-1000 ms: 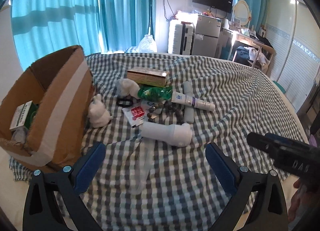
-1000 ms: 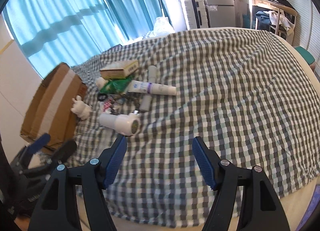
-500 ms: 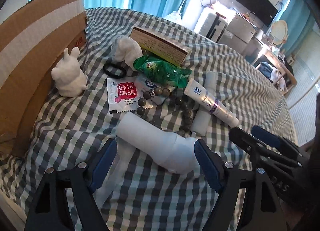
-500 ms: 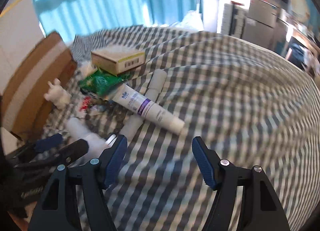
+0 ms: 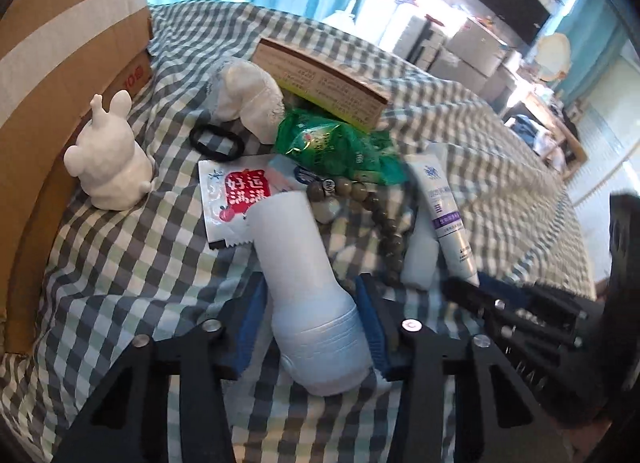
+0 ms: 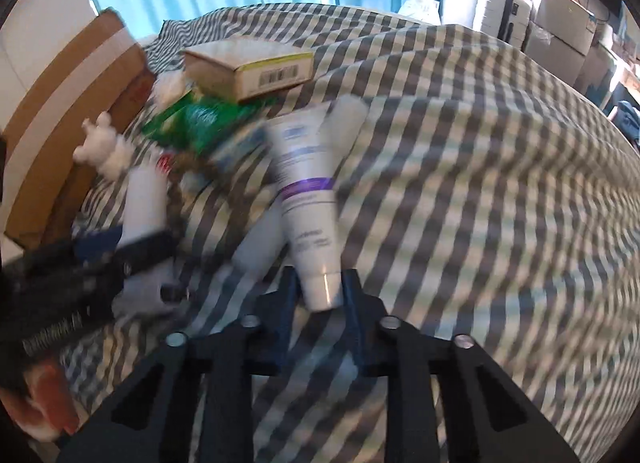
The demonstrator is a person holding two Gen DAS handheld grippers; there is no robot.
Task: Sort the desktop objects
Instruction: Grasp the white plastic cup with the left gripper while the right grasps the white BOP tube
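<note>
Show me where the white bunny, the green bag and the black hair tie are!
white bunny (image 5: 110, 167), left wrist view, on its round body.
green bag (image 5: 328, 147), left wrist view, on the middle of the crinkly wrapper.
black hair tie (image 5: 194, 139), left wrist view, on the left side of the loop.

Rabbit figurine (image 5: 108, 167) beside cardboard box (image 5: 60, 63), left of sachet (image 5: 230, 199); bottle (image 5: 308, 283) overlaps sachet; tube (image 5: 444, 207) right of bead string (image 5: 376, 215).
</note>
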